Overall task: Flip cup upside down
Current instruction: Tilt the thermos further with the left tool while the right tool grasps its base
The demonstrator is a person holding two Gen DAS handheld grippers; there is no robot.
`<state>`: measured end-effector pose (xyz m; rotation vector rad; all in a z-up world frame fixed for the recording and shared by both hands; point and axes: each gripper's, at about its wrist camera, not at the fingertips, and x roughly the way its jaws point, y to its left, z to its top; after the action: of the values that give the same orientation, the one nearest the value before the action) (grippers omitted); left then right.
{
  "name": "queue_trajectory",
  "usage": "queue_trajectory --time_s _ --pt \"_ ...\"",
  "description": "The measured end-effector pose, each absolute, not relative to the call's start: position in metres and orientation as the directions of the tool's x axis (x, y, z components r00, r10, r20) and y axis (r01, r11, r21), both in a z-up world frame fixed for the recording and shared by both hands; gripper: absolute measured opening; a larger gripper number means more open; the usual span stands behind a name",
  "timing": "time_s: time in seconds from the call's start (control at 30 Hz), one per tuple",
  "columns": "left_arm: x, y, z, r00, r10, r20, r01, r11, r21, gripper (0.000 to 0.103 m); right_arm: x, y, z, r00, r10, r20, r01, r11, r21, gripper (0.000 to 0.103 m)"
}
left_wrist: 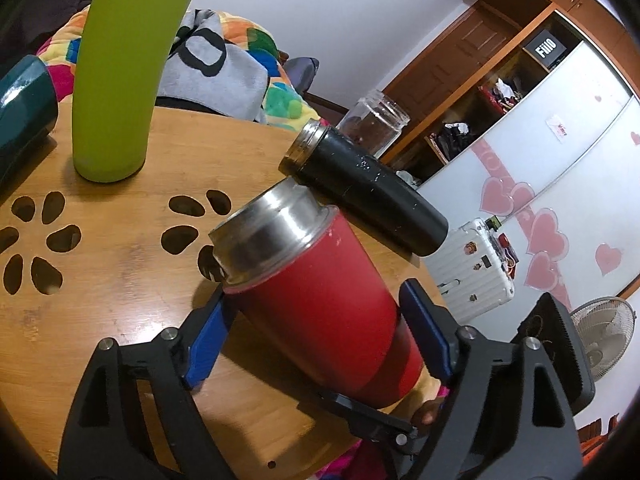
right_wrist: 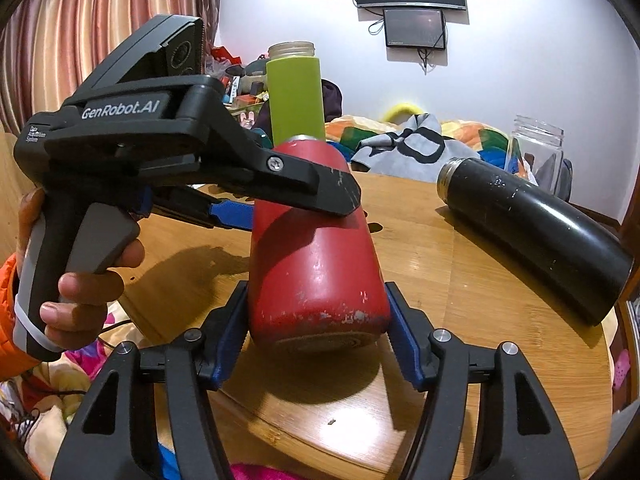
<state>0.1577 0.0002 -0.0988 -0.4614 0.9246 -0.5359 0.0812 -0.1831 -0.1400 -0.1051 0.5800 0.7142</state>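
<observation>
The red cup (left_wrist: 324,312) with a steel neck is tilted, its mouth pointing away over the round wooden table (left_wrist: 112,300). My left gripper (left_wrist: 316,324) is shut on the red cup, one blue pad on each side of its body. In the right wrist view the red cup (right_wrist: 316,264) shows its scuffed base toward the camera. My right gripper (right_wrist: 316,320) is shut on the red cup near its base. The left gripper (right_wrist: 288,200) reaches in from the left and clamps the cup's middle.
A black flask (left_wrist: 368,192) lies on its side on the table's right part (right_wrist: 532,224). A green bottle (left_wrist: 120,80) stands upright behind (right_wrist: 296,96). A clear glass jar (left_wrist: 376,124) stands at the far edge, and a teal cup (left_wrist: 24,108) at far left.
</observation>
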Motion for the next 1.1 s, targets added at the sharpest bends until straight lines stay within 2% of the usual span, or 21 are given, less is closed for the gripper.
queue_trajectory --time_s 0.2,0.67,0.8,1.0,1.1 --pt "0.159 0.000 -0.103 0.482 -0.613 -0.627 0.210 0.775 -0.596 0.086 0.078 -0.182 -0.140 0.609 0.586 -0.535 -0.643 0.759 0.099 0.060" --pt "0.155 0.000 -0.102 0.495 -0.549 -0.673 0.187 0.824 -0.534 0.094 0.069 -0.179 -0.138 0.611 0.582 -0.536 -0.652 0.755 0.076 0.059" --pt "0.146 -0.006 -0.091 0.548 -0.476 -0.687 0.218 0.875 -0.432 0.094 0.069 -0.180 -0.138 0.607 0.586 -0.537 -0.651 0.754 0.087 0.059" --pt "0.125 -0.022 -0.075 0.676 -0.301 -0.673 0.234 0.953 -0.192 0.093 0.074 -0.184 -0.141 0.576 0.595 -0.561 -0.650 0.749 0.126 0.059" --pt "0.119 -0.027 -0.072 0.701 -0.280 -0.656 0.253 0.958 -0.138 0.082 0.073 -0.188 -0.143 0.578 0.590 -0.563 -0.640 0.756 0.135 0.058"
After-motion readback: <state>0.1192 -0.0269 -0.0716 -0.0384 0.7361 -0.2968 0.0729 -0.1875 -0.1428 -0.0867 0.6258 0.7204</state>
